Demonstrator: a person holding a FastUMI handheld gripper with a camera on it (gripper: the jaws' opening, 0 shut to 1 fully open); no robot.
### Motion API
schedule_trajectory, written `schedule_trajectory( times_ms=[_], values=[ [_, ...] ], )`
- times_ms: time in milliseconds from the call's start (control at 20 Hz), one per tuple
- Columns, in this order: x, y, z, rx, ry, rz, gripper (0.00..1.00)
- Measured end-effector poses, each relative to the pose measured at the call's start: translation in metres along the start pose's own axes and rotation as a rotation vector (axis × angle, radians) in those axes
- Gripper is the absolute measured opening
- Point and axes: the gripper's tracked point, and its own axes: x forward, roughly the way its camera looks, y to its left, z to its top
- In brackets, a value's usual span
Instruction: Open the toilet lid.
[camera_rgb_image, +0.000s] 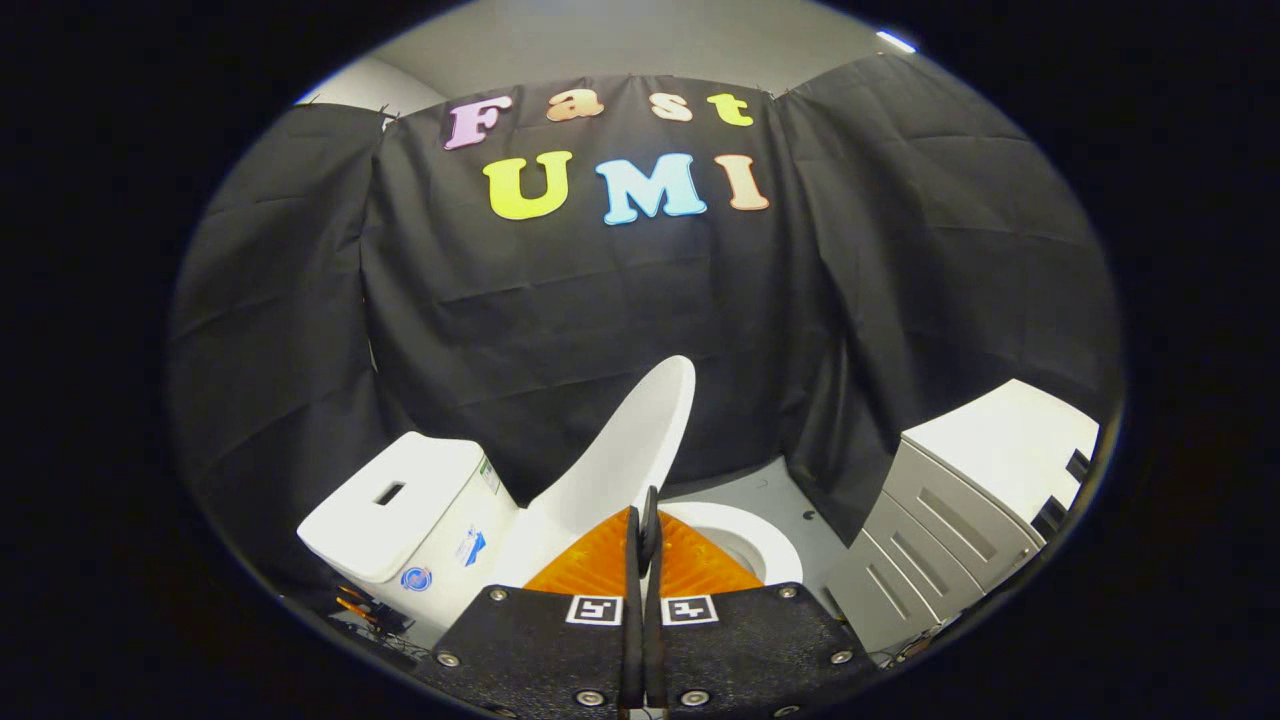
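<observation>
A white toilet stands just ahead of me, turned at an angle. Its lid (625, 450) is raised and tilted, about halfway up, leaning toward the tank (400, 500). The seat ring and bowl opening (760, 540) lie uncovered to the right of the lid. My gripper (648, 505) is shut, its two fingers pressed together with barely a slit between them. Their tips rest at the lower front edge of the lid. I cannot tell whether a thin part of the rim is pinched between them.
A white cabinet with grey drawers (950, 510) stands close on the right of the toilet. Black cloth walls surround the toilet behind and on both sides. Grey floor (770, 480) shows between bowl and cloth. Cables lie by the tank's base (365, 610).
</observation>
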Motion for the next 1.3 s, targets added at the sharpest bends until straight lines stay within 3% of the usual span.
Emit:
schedule_trajectory(
  times_ms=[350,750,1300],
  values=[
    [-0.003,0.040,0.021,-0.042,-0.044,0.008,0.00],
    [-0.007,0.114,0.044,-0.188,-0.113,0.050,0.00],
    [-0.014,0.180,0.051,-0.170,-0.147,0.134,0.00]
  ],
)
